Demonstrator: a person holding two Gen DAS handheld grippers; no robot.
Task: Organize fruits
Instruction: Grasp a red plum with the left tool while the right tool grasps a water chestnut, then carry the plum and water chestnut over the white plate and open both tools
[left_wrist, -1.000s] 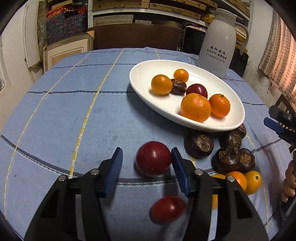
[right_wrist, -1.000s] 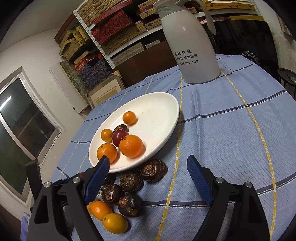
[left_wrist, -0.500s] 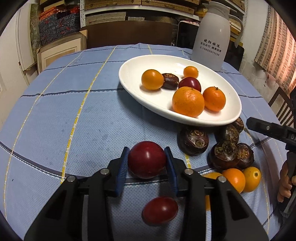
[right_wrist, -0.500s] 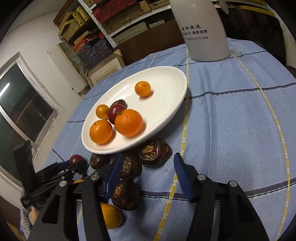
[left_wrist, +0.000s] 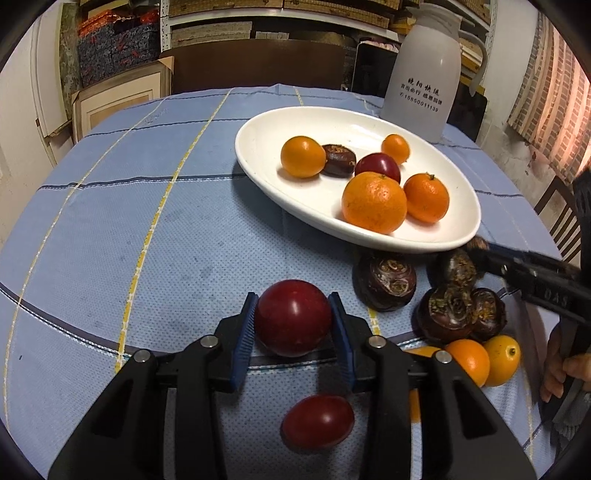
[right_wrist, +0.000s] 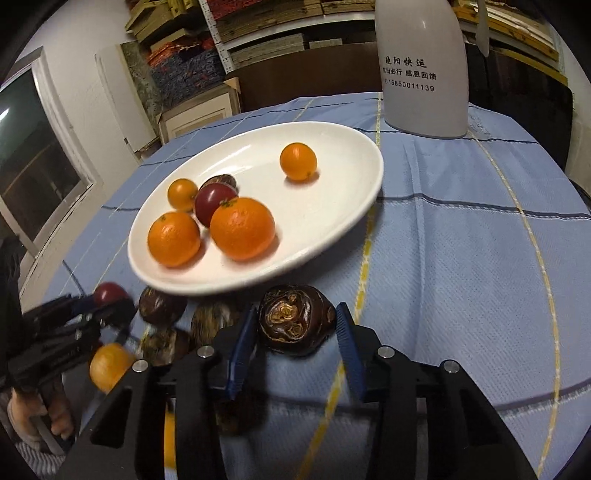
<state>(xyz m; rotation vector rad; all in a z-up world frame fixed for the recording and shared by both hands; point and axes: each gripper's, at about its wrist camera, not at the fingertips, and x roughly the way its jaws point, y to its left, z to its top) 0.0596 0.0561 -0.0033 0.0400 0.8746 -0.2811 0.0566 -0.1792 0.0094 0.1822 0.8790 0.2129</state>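
My left gripper is shut on a dark red round fruit that rests on the blue tablecloth, its blue pads pressing both sides. A second red fruit lies nearer, under the gripper's body. My right gripper is closing; its pads touch both sides of a dark brown water chestnut just in front of the white plate. The plate holds two mandarins, two small orange fruits, a red fruit and a chestnut. In the left wrist view the right gripper reaches in from the right, below the plate.
Several more water chestnuts and three small orange fruits lie on the cloth in front of the plate. A white thermos jug stands behind the plate. Shelves, boxes and a chair surround the round table.
My left jaws narrowed and closed on the red fruit. My right gripper came forward and down to the chestnut by the plate, and its wide jaws narrowed around it.
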